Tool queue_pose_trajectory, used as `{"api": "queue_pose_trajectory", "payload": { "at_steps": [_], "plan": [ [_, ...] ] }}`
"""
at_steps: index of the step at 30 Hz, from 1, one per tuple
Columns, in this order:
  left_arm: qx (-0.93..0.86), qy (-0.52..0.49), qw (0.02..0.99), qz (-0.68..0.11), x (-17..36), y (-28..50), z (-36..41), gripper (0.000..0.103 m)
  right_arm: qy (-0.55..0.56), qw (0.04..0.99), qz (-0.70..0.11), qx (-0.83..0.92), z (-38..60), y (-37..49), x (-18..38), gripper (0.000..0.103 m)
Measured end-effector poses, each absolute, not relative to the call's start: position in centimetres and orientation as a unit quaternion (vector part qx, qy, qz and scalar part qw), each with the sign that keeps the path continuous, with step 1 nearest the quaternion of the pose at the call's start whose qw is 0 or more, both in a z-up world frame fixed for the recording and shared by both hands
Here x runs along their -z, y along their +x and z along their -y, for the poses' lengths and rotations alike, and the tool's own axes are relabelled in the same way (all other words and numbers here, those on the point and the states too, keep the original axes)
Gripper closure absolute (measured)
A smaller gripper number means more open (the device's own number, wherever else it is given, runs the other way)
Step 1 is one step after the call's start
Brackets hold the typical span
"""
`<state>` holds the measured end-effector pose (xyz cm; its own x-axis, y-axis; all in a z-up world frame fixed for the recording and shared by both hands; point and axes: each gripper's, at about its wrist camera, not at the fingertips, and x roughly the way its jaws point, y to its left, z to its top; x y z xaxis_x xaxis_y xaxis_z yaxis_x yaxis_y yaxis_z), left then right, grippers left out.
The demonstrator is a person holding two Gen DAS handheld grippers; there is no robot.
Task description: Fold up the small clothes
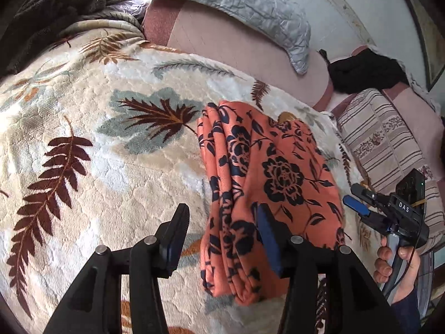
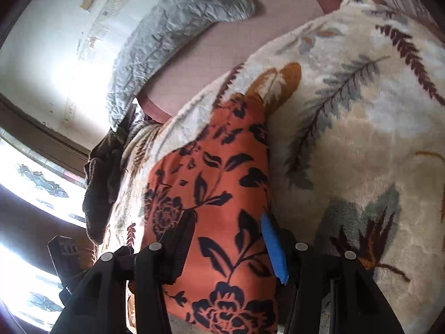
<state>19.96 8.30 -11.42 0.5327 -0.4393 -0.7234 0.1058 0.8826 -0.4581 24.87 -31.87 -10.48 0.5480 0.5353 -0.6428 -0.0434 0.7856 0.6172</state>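
On the blanket (image 1: 83, 105), from the left wrist, the folded orange cloth (image 1: 267, 172) lies; the left gripper (image 1: 219, 222) hangs released above its edge. From the right wrist, the right gripper (image 2: 228, 236) is also released, empty, over the cloth (image 2: 211, 183), beside a grey quilt (image 2: 167, 39).

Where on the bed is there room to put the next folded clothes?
The leaf-print blanket lies bare between the dark fuzzy pile and the folded orange flowered cloth. The other side is crowded: striped pillow, black garment and right gripper.
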Motion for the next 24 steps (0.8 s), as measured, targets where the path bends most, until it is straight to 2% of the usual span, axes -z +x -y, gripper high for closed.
{"api": "queue_pose_trajectory", "payload": {
  "at_steps": [1,3,4,9,12,14,15,18,21,24],
  "plan": [
    [0.158,-0.173,0.861,-0.451,11.2,19.2,-8.1,0.051,0.270,0.842,-0.430,-0.183,31.4,24.6,9.3,0.047],
    [0.151,-0.152,0.867,-0.450,11.3,18.8,-7.1,0.051,0.267,0.840,-0.420,-0.218,30.0,24.8,7.9,0.033],
    [0.145,-0.136,0.867,-0.456,11.6,18.7,-6.6,0.051,0.268,0.833,-0.423,-0.236,29.2,25.3,7.9,0.031],
    [0.108,-0.077,0.870,-0.475,13.5,18.1,-5.0,0.050,0.291,0.790,-0.502,-0.196,27.8,29.1,12.7,0.030],
    [0.108,-0.078,0.871,-0.472,13.6,18.0,-5.4,0.047,0.293,0.798,-0.479,-0.218,27.5,30.1,10.9,0.029],
    [0.108,-0.076,0.871,-0.472,13.8,18.1,-5.4,0.044,0.287,0.805,-0.469,-0.223,27.1,31.7,10.0,0.025],
    [0.109,-0.077,0.871,-0.473,13.9,18.2,-5.5,0.043,0.281,0.806,-0.475,-0.215,26.9,32.8,10.3,0.021],
    [0.107,-0.079,0.871,-0.473,13.9,18.2,-5.5,0.041,0.301,0.786,-0.508,-0.181,27.5,35.9,13.1,0.021],
    [0.101,-0.074,0.874,-0.469,13.3,17.6,-5.6,0.041,0.289,0.807,-0.476,-0.195,27.3,33.5,11.1,0.021],
    [0.090,-0.070,0.878,-0.464,12.5,16.5,-5.7,0.041,0.247,0.827,-0.453,-0.224,25.9,27.7,8.6,0.021]
  ]
}}
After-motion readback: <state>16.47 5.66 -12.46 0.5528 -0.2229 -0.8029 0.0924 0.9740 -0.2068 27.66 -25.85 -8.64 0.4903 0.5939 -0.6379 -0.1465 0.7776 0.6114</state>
